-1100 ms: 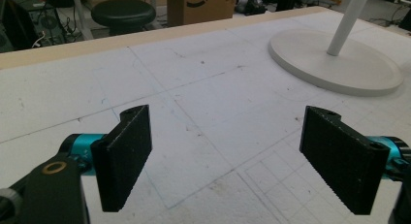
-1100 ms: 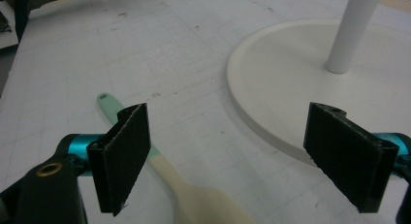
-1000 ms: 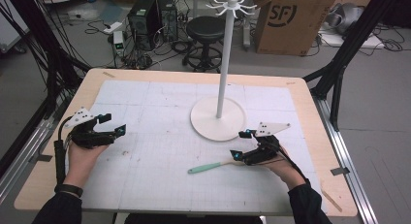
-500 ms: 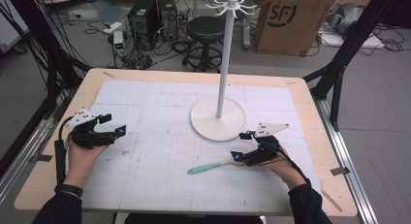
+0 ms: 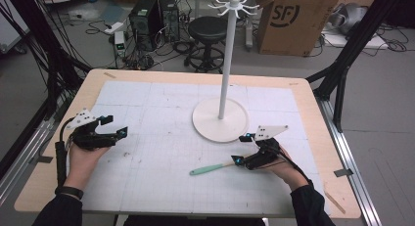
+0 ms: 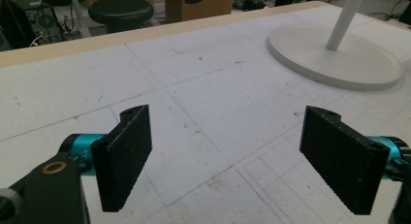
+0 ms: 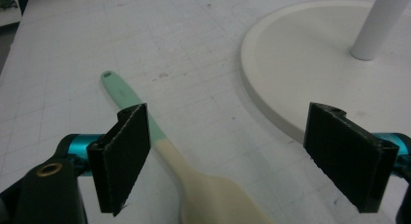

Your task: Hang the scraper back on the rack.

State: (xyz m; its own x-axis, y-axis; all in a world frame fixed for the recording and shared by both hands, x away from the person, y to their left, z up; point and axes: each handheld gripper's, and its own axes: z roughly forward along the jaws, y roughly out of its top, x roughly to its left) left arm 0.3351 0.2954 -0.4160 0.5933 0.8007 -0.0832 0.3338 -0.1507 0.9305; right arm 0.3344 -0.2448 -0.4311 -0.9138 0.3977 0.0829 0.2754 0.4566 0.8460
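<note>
Hands are resting two grippers on the worktop [image 5: 161,89] in the high view: left gripper [image 5: 111,126] spread, right gripper [image 5: 241,148] spread beside one spatula [image 5: 211,168] near one white stand [image 5: 220,119]. Right gripper view is revealing the spatula's cream blade lying between its jaws.

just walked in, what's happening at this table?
A person sits at the table with a gripper in each hand. The right gripper is open over a spatula with a mint-green handle, which lies flat on the white mat near the base of a white hook stand; the jaws straddle it but have not closed. The left gripper is open too, holding nothing, resting over the mat at the left. Nothing hangs on the stand.
</note>
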